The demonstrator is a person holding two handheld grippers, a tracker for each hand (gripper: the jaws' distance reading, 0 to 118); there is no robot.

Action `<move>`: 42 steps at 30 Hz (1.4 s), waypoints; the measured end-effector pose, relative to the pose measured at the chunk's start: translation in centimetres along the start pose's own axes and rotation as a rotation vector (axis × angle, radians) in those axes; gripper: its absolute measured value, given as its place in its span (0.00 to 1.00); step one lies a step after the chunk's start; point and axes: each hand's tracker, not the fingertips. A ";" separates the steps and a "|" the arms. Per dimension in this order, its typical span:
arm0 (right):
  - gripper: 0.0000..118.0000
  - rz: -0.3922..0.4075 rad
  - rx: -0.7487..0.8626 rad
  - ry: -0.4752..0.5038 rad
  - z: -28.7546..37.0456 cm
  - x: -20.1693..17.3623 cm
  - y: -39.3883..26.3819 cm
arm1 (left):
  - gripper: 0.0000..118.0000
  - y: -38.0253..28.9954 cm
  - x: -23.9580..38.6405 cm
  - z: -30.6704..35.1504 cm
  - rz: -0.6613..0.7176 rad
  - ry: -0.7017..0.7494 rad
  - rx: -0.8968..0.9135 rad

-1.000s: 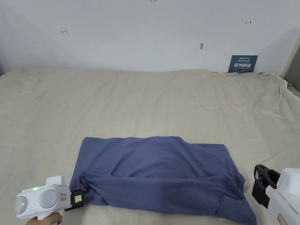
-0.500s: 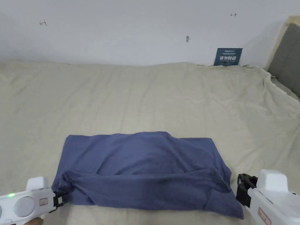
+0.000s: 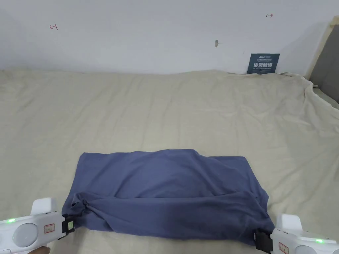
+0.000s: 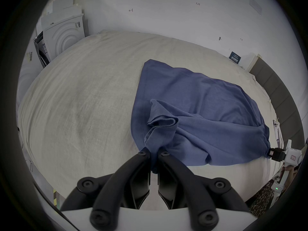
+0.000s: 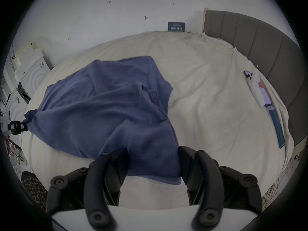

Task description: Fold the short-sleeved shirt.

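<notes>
Since a second ago the right gripper (image 3: 261,240) has dropped to the blue shirt's (image 3: 172,195) near right corner, jaws spread around it; left gripper (image 3: 71,225) clamps the bunched left corner.

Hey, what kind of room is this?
Probably a bedroom: a wide bed under a beige sheet, a padded grey headboard along one side, and a blue shirt laid out on it for folding.

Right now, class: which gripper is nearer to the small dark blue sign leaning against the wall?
Right. The right gripper sits at the shirt's near right corner, on the sign's side; the left gripper grips the opposite near corner.
</notes>
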 end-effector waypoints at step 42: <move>0.04 -0.114 0.014 -0.010 5.8 4.4 -9.4 | 0.05 -10.7 -2.2 2.6 0.062 0.043 -0.099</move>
